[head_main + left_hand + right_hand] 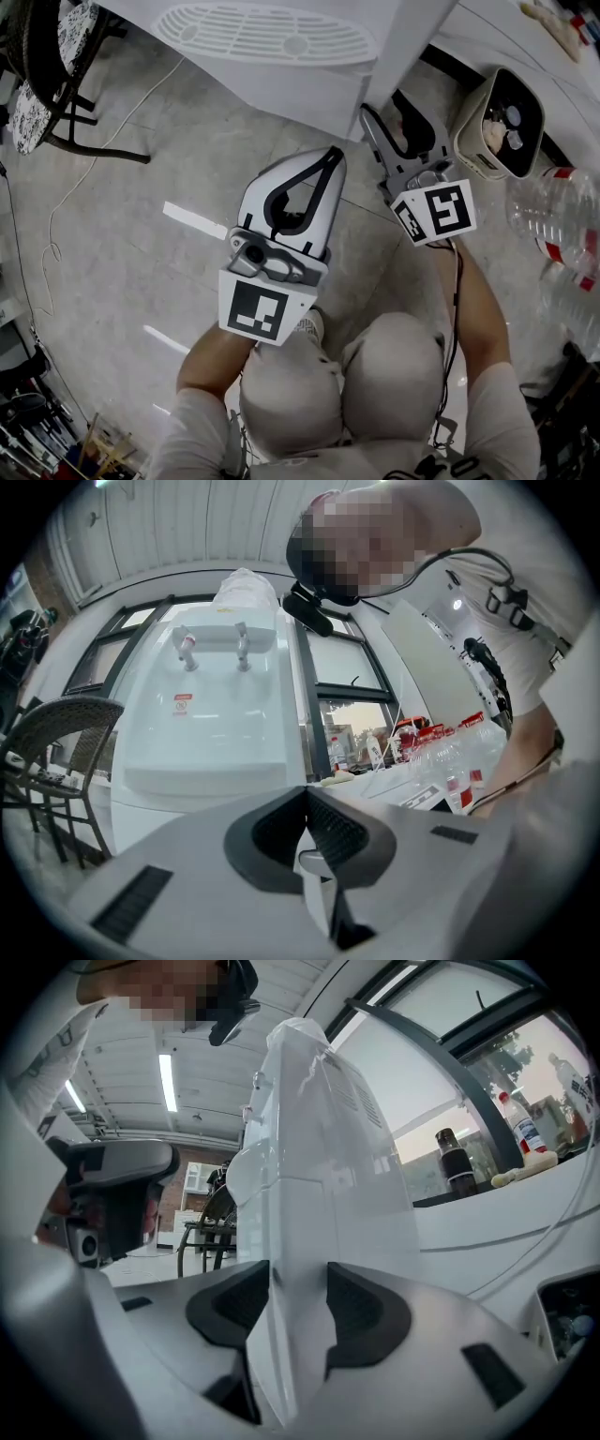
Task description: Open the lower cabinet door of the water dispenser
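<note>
Crouching low here, knees (337, 394) up, and the left gripper (330, 161) sits out in front with its jaws pressed together, nothing in them. Alongside, the right gripper (298, 1290) has its jaws spread. The white corner edge of the water dispenser (202, 733) lines up right in the gap, and no pad visibly squeezes it.

Just right of that gripper stands a beige bin (473, 142), open-topped, with pale crumpled scraps (494, 131) and a couple of small round grey bits inside. Further right, clear plastic bottles (553, 211) with red labels lie on the floor, looking empty.

Now the dispenser itself: white, straight ahead, with a slotted drip grille (267, 36) on its ledge and two taps (187, 647) above. The lower cabinet door (145, 813) is the plain, glossy white panel beneath that ledge. Whether it's ajar, can't tell.
</note>
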Available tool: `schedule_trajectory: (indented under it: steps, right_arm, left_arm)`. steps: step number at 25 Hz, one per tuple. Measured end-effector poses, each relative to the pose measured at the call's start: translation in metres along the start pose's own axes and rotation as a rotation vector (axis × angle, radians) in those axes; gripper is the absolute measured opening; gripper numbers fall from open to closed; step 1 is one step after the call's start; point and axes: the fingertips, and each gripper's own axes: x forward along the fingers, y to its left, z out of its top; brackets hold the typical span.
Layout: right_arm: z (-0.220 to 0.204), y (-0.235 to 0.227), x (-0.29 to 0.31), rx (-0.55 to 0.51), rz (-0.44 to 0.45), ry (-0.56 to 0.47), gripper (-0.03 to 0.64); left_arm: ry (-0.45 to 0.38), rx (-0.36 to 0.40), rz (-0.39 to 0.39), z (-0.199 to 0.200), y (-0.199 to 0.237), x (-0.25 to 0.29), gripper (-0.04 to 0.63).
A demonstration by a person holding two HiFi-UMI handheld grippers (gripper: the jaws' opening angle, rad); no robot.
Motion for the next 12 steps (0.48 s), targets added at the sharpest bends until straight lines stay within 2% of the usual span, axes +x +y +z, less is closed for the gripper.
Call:
schedule_trajectory:
  steps: [4,8,12]
  right_arm:
    - [0.0,0.01,-0.006,-0.015,0.022,-0.001,0.195]
    - [-0.004,0.052,-0.021,-0.058,0.167,0.02,0.182]
    - [-0.003,0.081,-0.028,-0.044,0.232,0.01,0.175]
  left_arm:
    - [-0.018,0.0,-0.002,0.009,-0.003,-0.004,0.002]
    - [-0.022,0.012,0.011,0.016,0.0,-0.016,0.002]
    - [-0.005,0.026,0.064,0.016,0.016,-0.045,0.002]
